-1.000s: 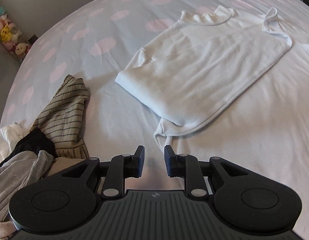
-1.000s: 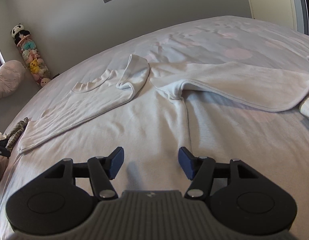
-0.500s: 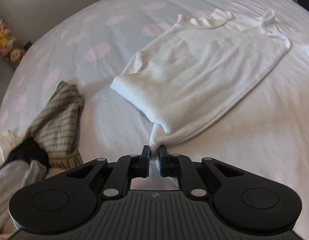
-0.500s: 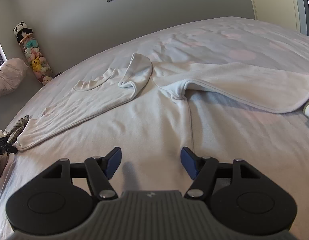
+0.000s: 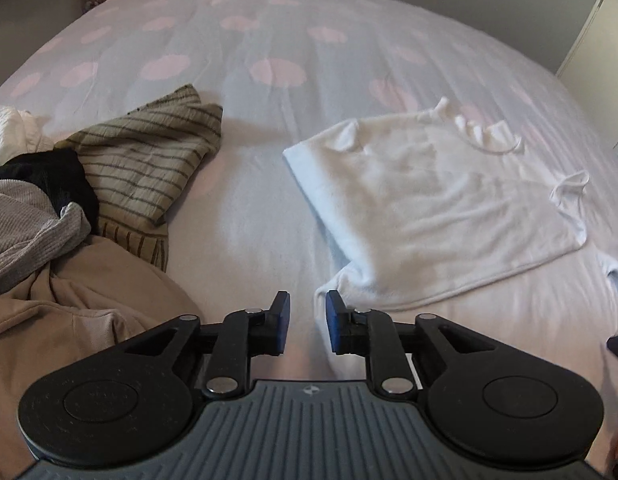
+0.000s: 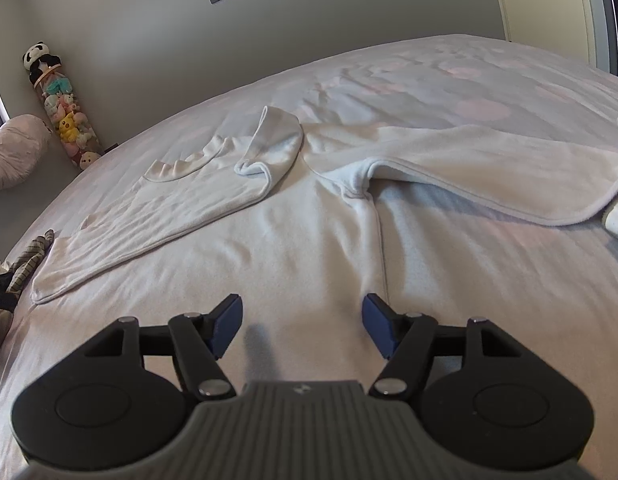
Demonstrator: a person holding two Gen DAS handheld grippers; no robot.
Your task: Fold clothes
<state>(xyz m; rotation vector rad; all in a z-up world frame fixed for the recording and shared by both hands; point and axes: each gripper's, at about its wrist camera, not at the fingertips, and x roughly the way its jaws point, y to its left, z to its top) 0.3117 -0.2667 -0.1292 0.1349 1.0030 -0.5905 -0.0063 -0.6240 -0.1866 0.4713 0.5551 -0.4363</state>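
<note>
Garment under inspection: white shirt [image 5: 437, 208], partly folded, flat on the spotted bedsheet [image 5: 269, 32]. Left gripper [image 5: 307, 322] has just been opening; jaws narrowly apart, nothing between them, shirt corner just beside. Right gripper [image 6: 302, 326] stands wide open over the fabric, gripping nothing. Unfolded clothes pile [image 5: 69, 208] lies at left.

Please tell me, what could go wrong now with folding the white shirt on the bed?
1. The left hand-held gripper has just been opening, with no cloth between its pads; the loose hem corner of the white shirt beside it may leave the fold uneven.
2. The pile of unfolded clothes lies close on the left; a sweep could drag the striped garment along.
3. The right hand-held gripper is open above a spread, wrinkled part of the white cloth; creases may get folded in.
</note>
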